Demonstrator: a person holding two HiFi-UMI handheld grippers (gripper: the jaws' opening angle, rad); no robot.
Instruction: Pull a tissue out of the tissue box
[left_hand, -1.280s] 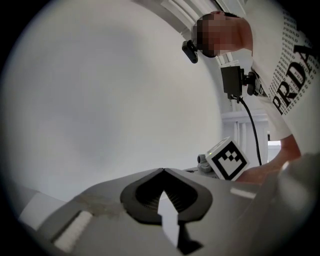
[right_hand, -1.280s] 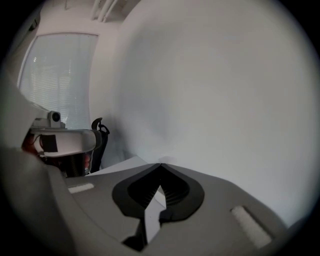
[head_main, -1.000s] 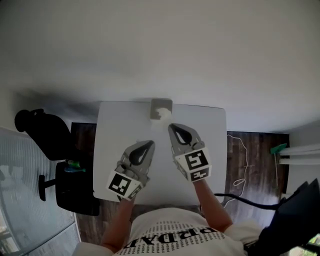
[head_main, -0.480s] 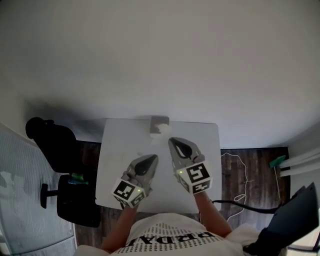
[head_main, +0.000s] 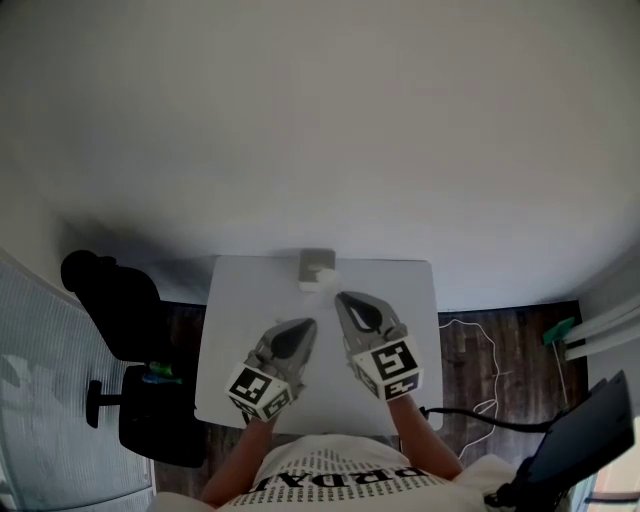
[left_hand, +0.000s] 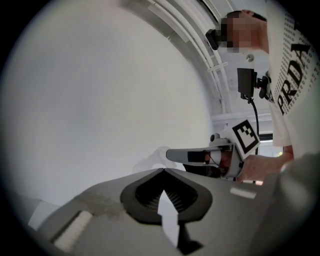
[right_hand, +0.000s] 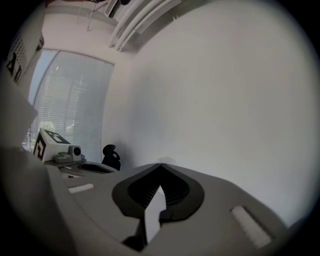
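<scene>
The left gripper (head_main: 306, 324) and right gripper (head_main: 341, 297) were held above the white table (head_main: 235, 330), jaws closed together. The tissue box (head_main: 316, 262) sat at its far edge. The shirt (left_hand: 295, 65) showed "RDA".

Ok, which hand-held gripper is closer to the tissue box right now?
The right hand-held gripper: its tip sits close by the tissue box at the far edge of the table; the left hand-held gripper is further back.

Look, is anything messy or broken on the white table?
Nothing stands out. The small grey tissue box sits at the far edge of the white rectangular table, a white tissue poking out. Nothing looks spilled.
</scene>
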